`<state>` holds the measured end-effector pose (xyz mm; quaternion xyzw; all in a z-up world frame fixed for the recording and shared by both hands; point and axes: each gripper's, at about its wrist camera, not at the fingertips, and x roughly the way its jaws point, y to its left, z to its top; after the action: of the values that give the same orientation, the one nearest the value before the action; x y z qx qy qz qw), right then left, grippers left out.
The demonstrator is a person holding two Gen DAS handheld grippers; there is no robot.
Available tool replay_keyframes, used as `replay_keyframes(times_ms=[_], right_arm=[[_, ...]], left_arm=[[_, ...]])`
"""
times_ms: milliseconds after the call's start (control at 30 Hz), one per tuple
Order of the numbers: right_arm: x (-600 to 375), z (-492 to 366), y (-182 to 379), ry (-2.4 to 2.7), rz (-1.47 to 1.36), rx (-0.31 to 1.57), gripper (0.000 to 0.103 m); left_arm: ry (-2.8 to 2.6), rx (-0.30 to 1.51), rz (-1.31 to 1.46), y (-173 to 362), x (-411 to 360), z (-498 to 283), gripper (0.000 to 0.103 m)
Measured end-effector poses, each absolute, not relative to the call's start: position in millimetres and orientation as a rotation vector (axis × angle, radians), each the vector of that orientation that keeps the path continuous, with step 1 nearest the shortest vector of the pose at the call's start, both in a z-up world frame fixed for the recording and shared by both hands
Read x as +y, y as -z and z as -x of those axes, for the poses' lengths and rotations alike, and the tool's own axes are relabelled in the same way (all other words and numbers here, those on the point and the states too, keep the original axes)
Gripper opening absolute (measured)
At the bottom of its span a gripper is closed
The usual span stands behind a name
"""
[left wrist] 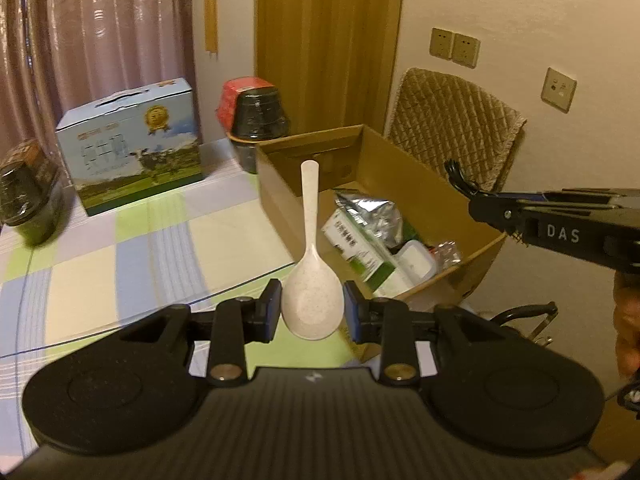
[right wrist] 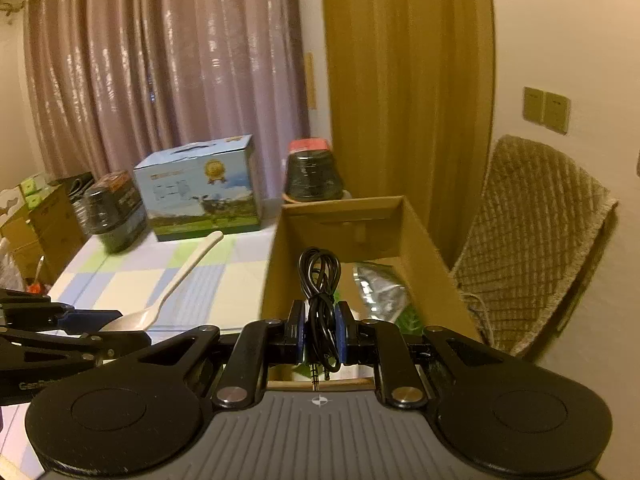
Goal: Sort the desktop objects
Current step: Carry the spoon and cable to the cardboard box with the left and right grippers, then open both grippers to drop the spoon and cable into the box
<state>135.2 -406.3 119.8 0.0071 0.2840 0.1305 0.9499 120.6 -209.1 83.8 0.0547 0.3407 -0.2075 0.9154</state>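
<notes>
The left hand-held gripper (left wrist: pixel 313 311) is clamped on the bowl of a speckled white plastic rice spoon (left wrist: pixel 311 280), whose handle projects forward and up toward the open brown cardboard box (left wrist: pixel 424 168). The spoon is clear of the table (left wrist: pixel 120 256), at the near left corner of the box and not yet over its opening. The right hand-held gripper (right wrist: pixel 319 330) is closed on a coiled black audio cable (right wrist: pixel 320 280), whose plug ends hang down behind the pads; it sits just before the near edge of the box. Inside the box lie a silver foil pouch (left wrist: pixel 370 210), a green-and-white carton (left wrist: pixel 360 252) and a white plastic container (left wrist: pixel 414 262).

Risks, as judged:
- The spoon is held only by its rounded, smooth bowl; it could pivot or slip out before reaching the box.
- The long handle could strike the box wall on approach and shift the box.
- The cable's loose loops could snag on the box rim or on the pads at release.
- Both grippers converge on the same box and could collide.
</notes>
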Motion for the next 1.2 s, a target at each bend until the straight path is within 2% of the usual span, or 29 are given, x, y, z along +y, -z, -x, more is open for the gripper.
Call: replay_keyframes(times_ms=[733, 800, 867, 967, 1200], right_arm=[[-467, -193, -92, -0.201, -0.063, 0.632, 0.012], [-469, -197, -90, -0.201, -0.069, 0.637, 0.012], [-469, -200, -88, -0.205, -0.073, 0.642, 0.012], [-468, -202, -84, -0.213, -0.070, 0.648, 0.012], [-465, -208, -75, -0.237, -0.097, 0.679, 0.012]], left_arm=[[0.519, 0.737, -0.085, -48, -297, -196, 0.028], [0.522, 0.752, -0.089, -42, -301, -203, 0.032], [0.531, 0.753, -0.098, -39, -303, -204, 0.044], [0.534, 0.735, -0.111, -40, -300, -201, 0.056], [0.486, 0.712, -0.096, -47, -277, -193, 0.060]])
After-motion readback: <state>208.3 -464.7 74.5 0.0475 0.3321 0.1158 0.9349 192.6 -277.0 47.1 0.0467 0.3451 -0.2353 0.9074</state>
